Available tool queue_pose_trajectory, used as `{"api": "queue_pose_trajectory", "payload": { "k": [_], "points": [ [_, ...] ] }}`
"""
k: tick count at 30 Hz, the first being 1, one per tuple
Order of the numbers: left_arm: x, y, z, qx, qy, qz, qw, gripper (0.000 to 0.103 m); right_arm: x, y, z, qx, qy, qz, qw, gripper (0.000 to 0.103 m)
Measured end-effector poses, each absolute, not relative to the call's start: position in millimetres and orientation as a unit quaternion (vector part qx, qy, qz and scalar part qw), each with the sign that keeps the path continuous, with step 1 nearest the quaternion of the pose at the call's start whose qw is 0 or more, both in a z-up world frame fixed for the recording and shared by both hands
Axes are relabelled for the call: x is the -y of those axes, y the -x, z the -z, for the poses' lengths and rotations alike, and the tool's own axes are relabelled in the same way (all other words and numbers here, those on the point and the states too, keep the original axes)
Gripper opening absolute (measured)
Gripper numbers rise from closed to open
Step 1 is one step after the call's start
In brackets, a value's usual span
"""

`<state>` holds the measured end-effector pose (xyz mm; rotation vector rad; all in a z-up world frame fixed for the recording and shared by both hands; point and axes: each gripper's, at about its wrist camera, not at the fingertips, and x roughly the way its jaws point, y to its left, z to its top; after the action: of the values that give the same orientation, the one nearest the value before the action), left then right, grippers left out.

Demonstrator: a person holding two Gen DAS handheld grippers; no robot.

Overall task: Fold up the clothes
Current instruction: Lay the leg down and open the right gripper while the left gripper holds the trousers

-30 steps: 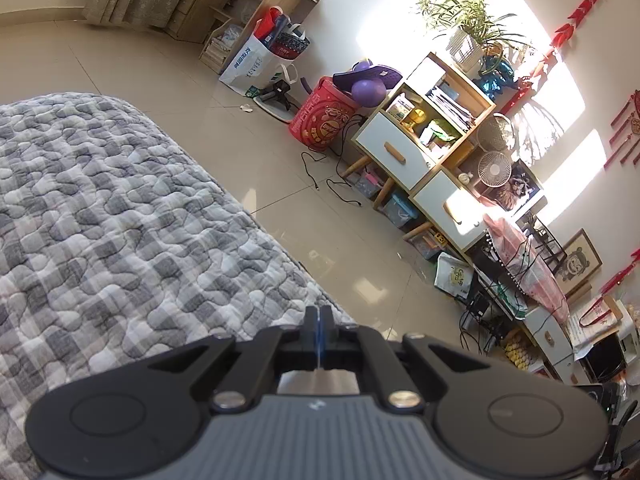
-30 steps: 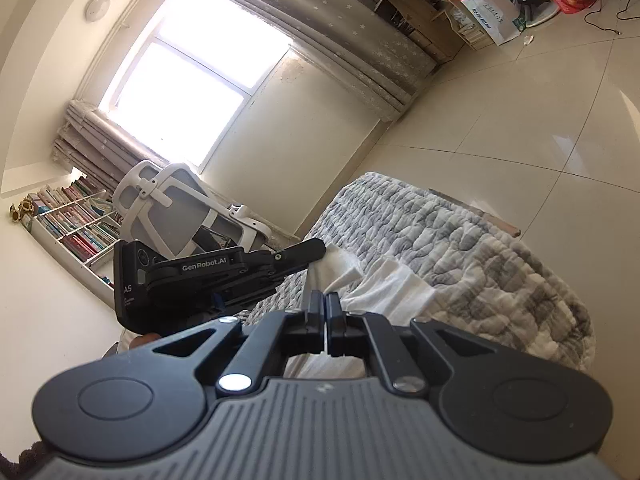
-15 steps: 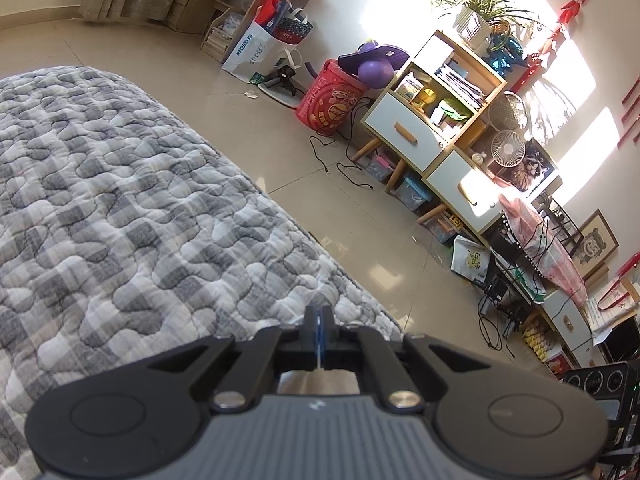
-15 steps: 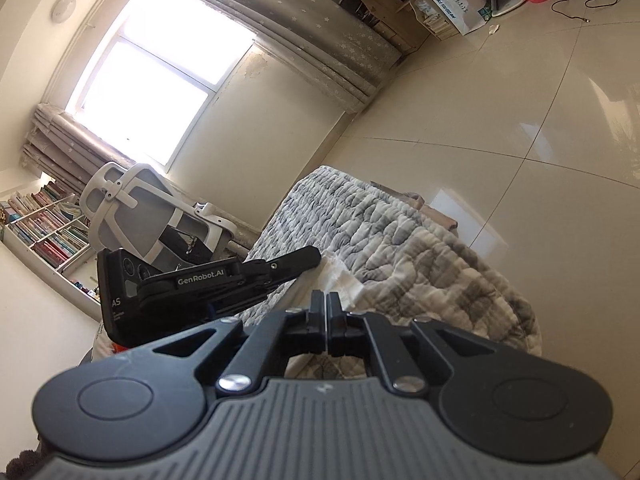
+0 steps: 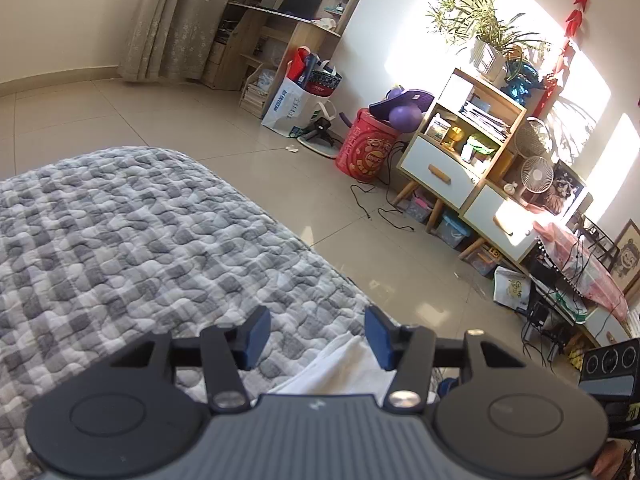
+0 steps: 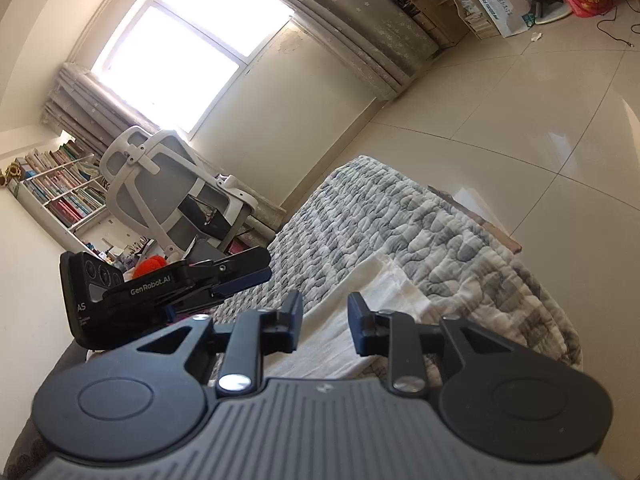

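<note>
Sunlit bedroom, tiled floor; bed under a grey-and-white checked quilt. White folded cloth garment lies on the quilt at the near edge, long axis running near-to-far, away from the right tongs. It sits directly below and ahead of them. Their jaws are opening, nothing pinched. Left tongs to the left, also opening, empty; garment corner just beneath them. Judgement: right hand sits nearer the cloth's length, left nearer its corner.

Probably a home bedroom: quilted bed, bookshelf
</note>
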<state>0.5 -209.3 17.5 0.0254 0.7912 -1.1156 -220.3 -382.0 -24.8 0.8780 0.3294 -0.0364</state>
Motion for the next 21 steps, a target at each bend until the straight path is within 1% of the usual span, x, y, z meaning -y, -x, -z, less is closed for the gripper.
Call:
{"api": "queue_pose_trajectory", "payload": {
  "k": [1,6,11,21],
  "points": [
    [202,-1,-20,-0.363,-0.015,0.511,0.779,0.055,380,218,23,-0.161,-0.415,0.011,0.895,0.038],
    [168,-1,-31,-0.355,-0.038,0.488,0.797,0.063,370,207,14,-0.177,-0.388,-0.010,0.904,0.038],
    [141,1,-36,-0.361,-0.054,0.467,0.805,0.065,357,191,5,-0.197,-0.360,-0.031,0.911,0.039],
    [60,12,-48,-0.318,-0.117,0.431,0.836,0.071,321,142,-26,-0.241,-0.227,-0.128,0.935,0.039]
  ]
}}
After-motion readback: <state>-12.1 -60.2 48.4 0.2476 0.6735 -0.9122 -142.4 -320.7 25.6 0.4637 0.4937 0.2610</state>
